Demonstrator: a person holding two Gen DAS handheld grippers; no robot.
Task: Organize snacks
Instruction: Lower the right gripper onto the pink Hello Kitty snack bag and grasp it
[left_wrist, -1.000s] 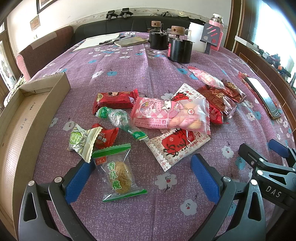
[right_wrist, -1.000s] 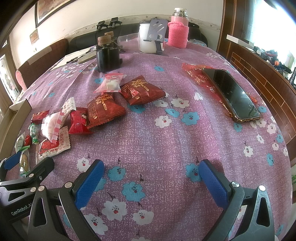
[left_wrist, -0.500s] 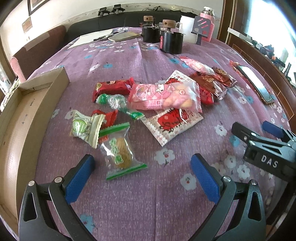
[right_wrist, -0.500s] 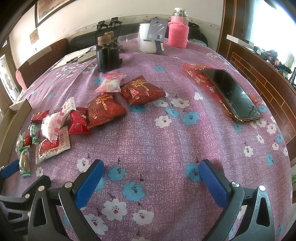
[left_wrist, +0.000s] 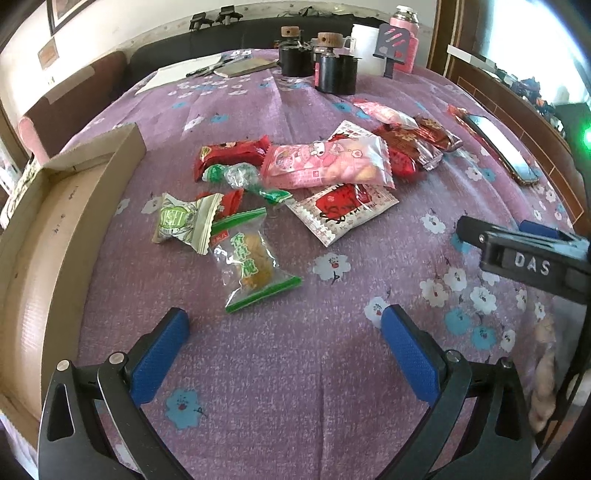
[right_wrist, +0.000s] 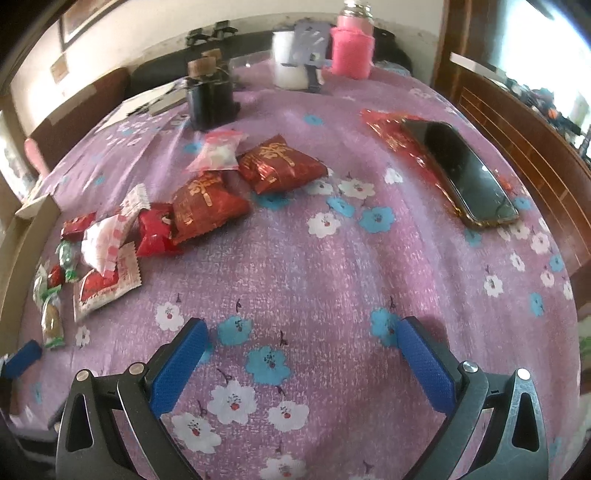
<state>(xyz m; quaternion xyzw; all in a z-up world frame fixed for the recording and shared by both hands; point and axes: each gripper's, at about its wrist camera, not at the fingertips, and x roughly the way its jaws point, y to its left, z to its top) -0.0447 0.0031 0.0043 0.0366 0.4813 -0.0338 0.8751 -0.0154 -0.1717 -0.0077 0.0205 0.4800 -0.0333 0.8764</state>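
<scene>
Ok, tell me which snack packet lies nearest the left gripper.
The clear green-edged packet, straight ahead of the open left gripper; every other packet lies farther off.

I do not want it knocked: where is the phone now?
In the right wrist view the phone lies far right on the tablecloth, partly on a red wrapper.

Purple woven tablecloth (left_wrist: 288, 387) w/ white + blue flower print is showing under everything. Left gripper (left_wrist: 284, 332): blue textured pads on black frame; right gripper (right_wrist: 301, 341): same colours. Just ahead of left pads, clear plastic snack packet w/ green ends (left_wrist: 251, 260) is showing a yellow-brown piece inside. Beyond it, pale green-and-white wrapper (left_wrist: 184, 221), white sachet w/ red print (left_wrist: 341, 208), pink cartoon-print packet (left_wrist: 327, 162). Left of left gripper, plain brown cardboard box (left_wrist: 40, 236). Ahead-left of right gripper, two dark red foil packets w/ gold lettering (right_wrist: 207, 203); far ahead-right, black phone (right_wrist: 461, 177) is lying on red wrapper.
</scene>
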